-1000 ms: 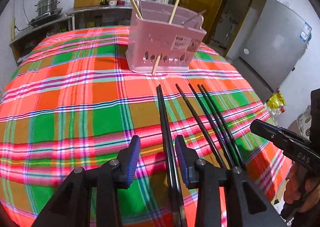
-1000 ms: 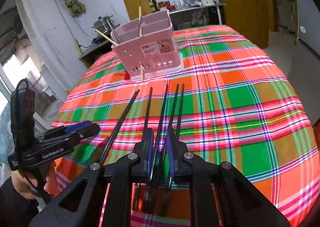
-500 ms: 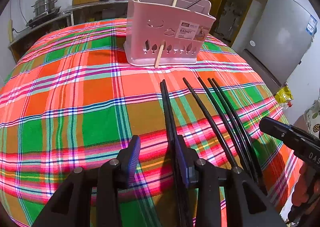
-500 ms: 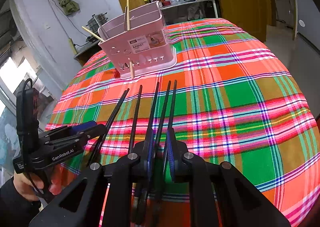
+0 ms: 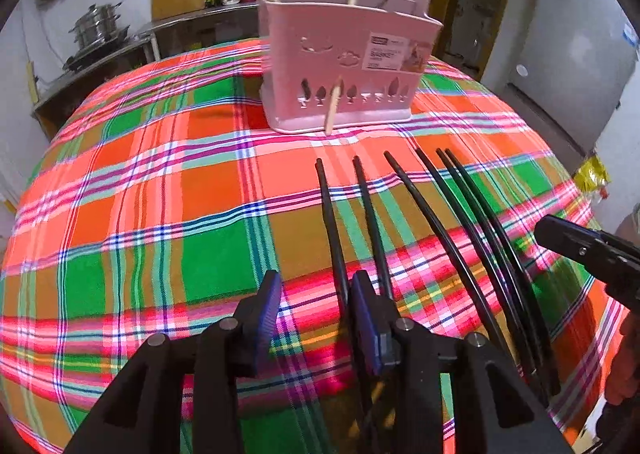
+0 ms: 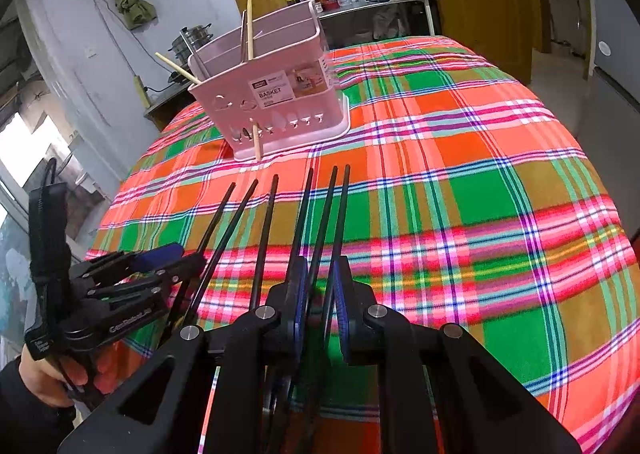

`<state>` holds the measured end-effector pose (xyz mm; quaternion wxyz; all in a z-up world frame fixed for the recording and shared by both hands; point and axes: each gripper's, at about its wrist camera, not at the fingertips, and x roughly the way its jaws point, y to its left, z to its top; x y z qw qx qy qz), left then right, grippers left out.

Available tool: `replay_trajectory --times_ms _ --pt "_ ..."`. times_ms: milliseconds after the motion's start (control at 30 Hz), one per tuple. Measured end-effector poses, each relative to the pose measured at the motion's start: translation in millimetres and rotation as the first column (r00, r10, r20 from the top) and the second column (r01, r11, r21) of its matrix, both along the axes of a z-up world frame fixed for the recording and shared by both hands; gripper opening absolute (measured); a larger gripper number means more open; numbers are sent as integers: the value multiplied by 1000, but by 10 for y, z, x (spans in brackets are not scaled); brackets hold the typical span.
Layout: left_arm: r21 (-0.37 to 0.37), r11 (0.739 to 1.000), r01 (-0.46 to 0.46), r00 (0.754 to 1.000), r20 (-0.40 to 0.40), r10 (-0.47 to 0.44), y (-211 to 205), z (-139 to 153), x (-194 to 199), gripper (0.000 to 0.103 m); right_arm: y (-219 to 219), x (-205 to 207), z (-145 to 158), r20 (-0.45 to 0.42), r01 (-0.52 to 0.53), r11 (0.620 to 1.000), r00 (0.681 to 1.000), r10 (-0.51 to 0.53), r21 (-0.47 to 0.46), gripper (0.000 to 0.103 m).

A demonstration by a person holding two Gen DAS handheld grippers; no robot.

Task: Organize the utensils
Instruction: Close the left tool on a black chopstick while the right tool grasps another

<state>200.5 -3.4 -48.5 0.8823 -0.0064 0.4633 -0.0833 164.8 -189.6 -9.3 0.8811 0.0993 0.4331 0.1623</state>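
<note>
There's a white sticker (image 6: 280, 88) on the front wall of the pink basket (image 6: 276, 110), and in the right wrist view its big word reads "BASKET"; the smaller lines around that word are too fine to read. Same sticker (image 5: 394, 54) in the left wrist view, word blurred. Left of the basket, the left gripper (image 6: 168, 262) carries pale lettering on its body, roughly "GenRobot.AI", smeared here.
</note>
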Motion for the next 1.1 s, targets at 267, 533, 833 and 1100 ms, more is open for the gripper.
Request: replay_trajectory --times_ms 267,533,833,1100 --pt "-77 995 -59 998 -35 56 246 37 64 38 63 261 -60 -17 -14 999 1000 13 -43 13" --pt "-135 988 -70 997 -52 64 351 71 375 38 169 591 -165 -59 -23 996 998 18 -81 13" --pt "-120 991 -65 996 -73 56 288 26 578 36 217 817 -224 -93 -11 994 996 1 -107 13" --pt "-29 998 -49 995 -84 46 136 32 677 7 303 891 -212 -99 -28 983 995 10 -180 6"
